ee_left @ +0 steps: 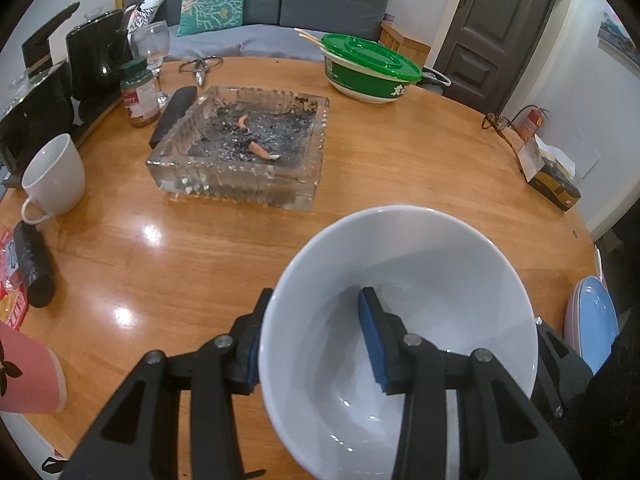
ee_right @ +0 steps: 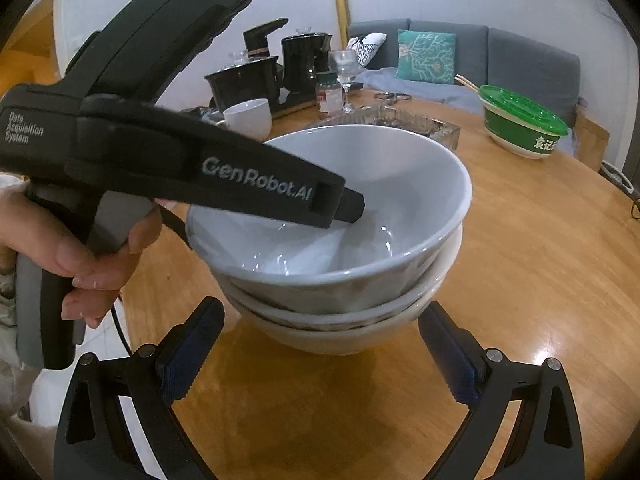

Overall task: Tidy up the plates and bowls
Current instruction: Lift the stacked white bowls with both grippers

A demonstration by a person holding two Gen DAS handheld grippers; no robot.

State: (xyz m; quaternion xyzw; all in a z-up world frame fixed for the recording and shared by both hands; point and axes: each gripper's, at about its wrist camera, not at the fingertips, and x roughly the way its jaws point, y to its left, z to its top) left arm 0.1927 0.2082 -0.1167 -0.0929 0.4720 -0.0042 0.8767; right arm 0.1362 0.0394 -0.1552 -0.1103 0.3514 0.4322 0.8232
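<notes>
My left hand-held gripper pinches the top bowl's rim, nesting it on the stack on the table. Right hand-held gripper hangs open beside the stack. Plates beyond the stack seem unsorted.

The round table is varnished wood, glossy enough to mirror the lamps. The top white bowl looks like glazed ceramic, smooth and shiny, as do the two bowls under it. The far ashtray is thick ribbed glass. The left gripper is matt black plastic with ridged blue pads, probably rubber, and bright metal pins.
</notes>
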